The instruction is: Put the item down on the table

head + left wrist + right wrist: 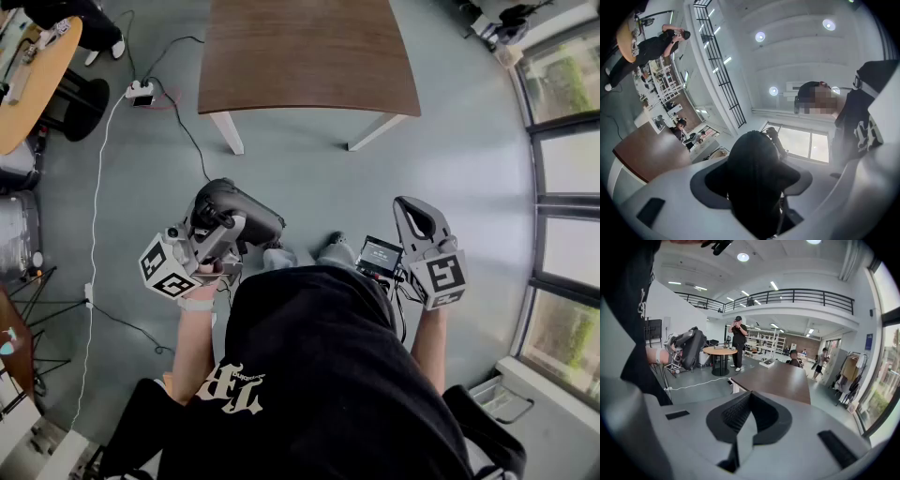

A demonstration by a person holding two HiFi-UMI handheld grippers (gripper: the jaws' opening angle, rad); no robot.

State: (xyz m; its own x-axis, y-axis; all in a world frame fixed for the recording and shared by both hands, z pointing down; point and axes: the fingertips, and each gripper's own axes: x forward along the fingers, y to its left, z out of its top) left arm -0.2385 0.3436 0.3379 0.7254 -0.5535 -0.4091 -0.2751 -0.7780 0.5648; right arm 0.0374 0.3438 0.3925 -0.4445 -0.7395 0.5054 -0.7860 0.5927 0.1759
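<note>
A black, rounded, soft-looking item [251,214] is held in my left gripper [223,225], low in front of the person's body and over the grey floor. In the left gripper view the item [752,159] fills the space between the jaws of the left gripper [754,187], which tilts upward toward the ceiling. My right gripper [413,211] is at the right, its jaws together with nothing between them; in its own view the right gripper [749,398] points toward the brown table [780,378]. That brown table [309,56] stands ahead, its top bare.
A power strip [141,91] with cables lies on the floor left of the table. A round wooden table [28,84] stands at the far left. Windows [562,169] line the right side. A person [738,341] stands in the background.
</note>
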